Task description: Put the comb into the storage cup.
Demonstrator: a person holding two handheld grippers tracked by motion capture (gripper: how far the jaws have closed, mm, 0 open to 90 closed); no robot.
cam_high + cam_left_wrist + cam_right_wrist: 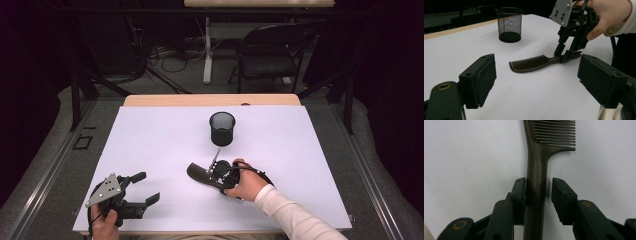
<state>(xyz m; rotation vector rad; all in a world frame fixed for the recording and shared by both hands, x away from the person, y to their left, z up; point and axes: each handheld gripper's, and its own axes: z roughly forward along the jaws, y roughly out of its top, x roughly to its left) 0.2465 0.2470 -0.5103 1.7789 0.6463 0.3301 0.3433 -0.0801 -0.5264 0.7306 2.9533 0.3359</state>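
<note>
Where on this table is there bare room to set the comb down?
Bare sheet lies left of the mesh cup, along the far edge, and right of the right gripper. It's crowded around the comb and by the left gripper.

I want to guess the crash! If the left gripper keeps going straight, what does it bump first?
Probably the dark brown plastic comb lying flat on the white table. It is dead ahead between the open left gripper jaws, though depth is hard to judge.

In the right gripper view the comb (537,170) is running off the frame at twelve and six o'clock, while in the high view the right gripper (218,176) is covering its handle.
</note>
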